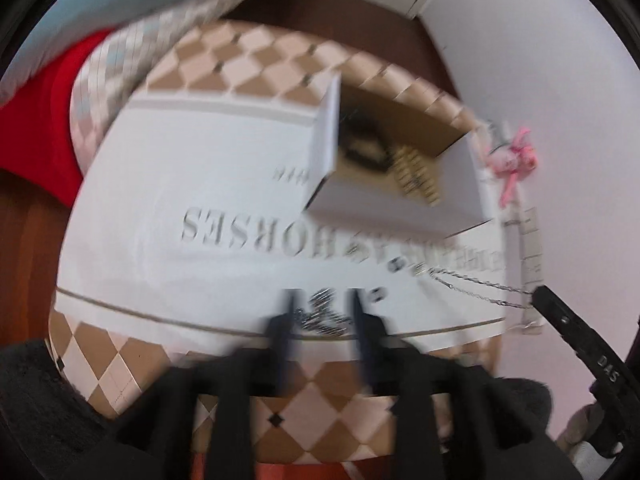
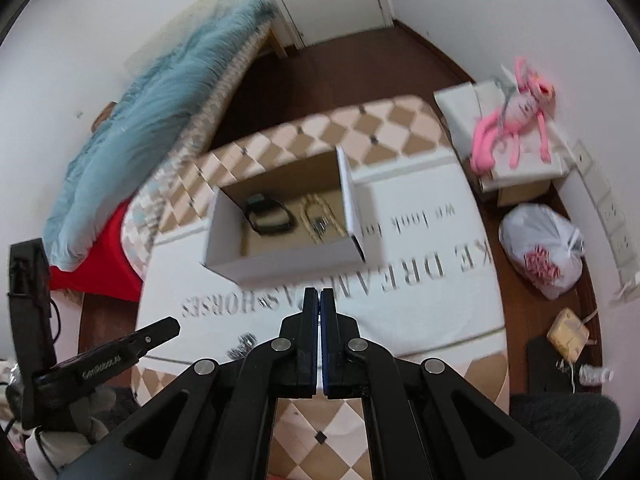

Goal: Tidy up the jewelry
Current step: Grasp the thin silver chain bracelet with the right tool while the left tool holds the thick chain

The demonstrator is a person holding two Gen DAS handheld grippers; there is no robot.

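An open white cardboard box [image 2: 280, 258] stands on the white printed cloth [image 2: 420, 308] of the table. Inside lie a black bracelet [image 2: 270, 218] and a gold chain [image 2: 320, 216]; both also show blurred in the left wrist view [image 1: 364, 146]. A silver chain pile [image 1: 320, 312] lies near the cloth's front edge, between the open fingers of my left gripper [image 1: 326, 312]. A thin silver chain [image 1: 476, 290] stretches from the cloth to my right gripper's tip [image 1: 540, 294], which looks shut on it. In the right wrist view my right gripper [image 2: 320, 300] is shut; the chain is not visible there.
A pink plush toy [image 2: 516, 116] lies on a white box at the right. A white plastic bag [image 2: 544, 252] sits on the brown floor. A bed with a blue blanket [image 2: 152, 128] stands to the left. The table has a checkered border [image 2: 320, 428].
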